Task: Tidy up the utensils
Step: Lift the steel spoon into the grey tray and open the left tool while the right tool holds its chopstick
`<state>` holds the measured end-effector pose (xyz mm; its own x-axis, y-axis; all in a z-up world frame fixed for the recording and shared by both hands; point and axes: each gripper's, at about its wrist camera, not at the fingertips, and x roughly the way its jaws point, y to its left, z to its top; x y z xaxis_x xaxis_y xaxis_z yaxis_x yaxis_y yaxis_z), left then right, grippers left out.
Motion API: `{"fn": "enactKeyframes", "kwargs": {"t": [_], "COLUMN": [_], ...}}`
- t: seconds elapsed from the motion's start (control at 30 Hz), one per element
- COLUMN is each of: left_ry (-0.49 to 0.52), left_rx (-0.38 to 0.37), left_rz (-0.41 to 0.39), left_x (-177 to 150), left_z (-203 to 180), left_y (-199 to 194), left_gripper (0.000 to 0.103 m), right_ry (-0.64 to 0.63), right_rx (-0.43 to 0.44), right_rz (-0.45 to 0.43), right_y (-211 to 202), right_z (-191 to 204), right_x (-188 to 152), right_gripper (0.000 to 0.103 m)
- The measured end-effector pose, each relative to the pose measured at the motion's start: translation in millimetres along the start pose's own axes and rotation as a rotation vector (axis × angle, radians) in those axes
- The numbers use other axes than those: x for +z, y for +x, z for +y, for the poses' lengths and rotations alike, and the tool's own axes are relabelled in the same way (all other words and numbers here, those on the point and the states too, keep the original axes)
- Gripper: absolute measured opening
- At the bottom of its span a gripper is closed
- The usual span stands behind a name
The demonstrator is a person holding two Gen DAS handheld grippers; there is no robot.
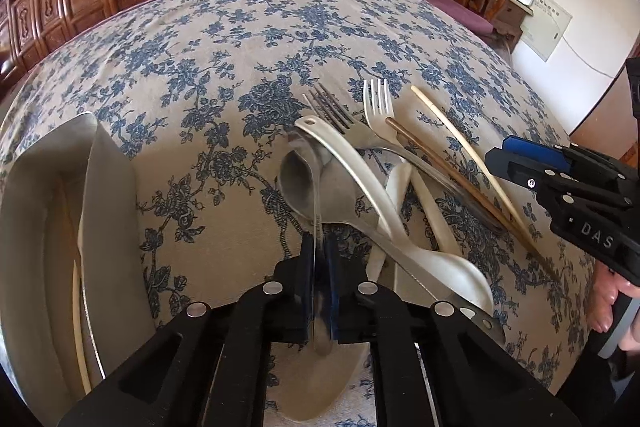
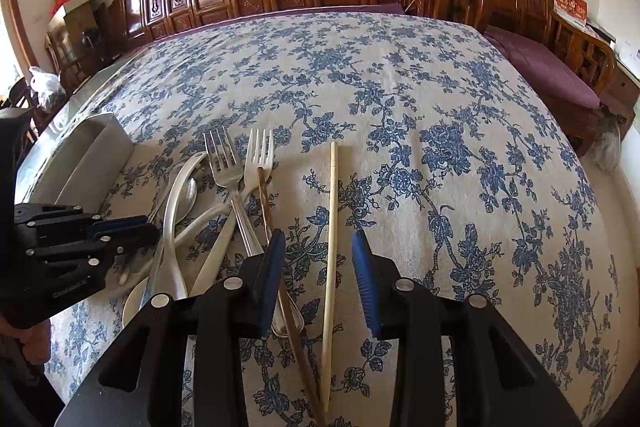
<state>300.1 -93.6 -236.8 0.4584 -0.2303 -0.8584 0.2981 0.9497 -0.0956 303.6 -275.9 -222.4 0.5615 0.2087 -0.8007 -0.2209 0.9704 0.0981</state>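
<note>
the letters "das" stand on the right claw (image 1: 520, 163).

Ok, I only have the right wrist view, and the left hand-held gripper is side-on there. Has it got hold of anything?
Observer: Yes. The left hand-held gripper is shut on the handle of the metal spoon.
Operator: Is that spoon free of the pile?
Observer: Not quite. The handle of the white spoon appears to lie across the far side of its bowl.
Operator: And the tray? I see only its outside.
Observer: One pale chopstick already lies inside the tray, beside its divider.
</note>
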Motion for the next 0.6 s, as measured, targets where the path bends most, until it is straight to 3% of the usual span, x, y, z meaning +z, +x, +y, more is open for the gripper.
{"fn": "enactKeyframes", "kwargs": {"t": [0.37, 0.6], "left_ry": [-0.001, 0.009], "left_rx": [-0.014, -0.033], "left_rz": [-0.093, -0.151], "left_x": [2.8, 7.7], "left_z": [10.9, 12.1], "left_y": [-32.6, -57.7], "left_gripper": [0.005, 0.005], "right_ry": [0.017, 0.004], "right_rx": [-0.02, -0.047], "right_rz": [0.03, 0.049], "right_y": [14.4, 25.8], "right_z": [-5.0, -5.6], "right_x": [0.3, 4.5], "right_gripper": [0.036, 0.022]}}
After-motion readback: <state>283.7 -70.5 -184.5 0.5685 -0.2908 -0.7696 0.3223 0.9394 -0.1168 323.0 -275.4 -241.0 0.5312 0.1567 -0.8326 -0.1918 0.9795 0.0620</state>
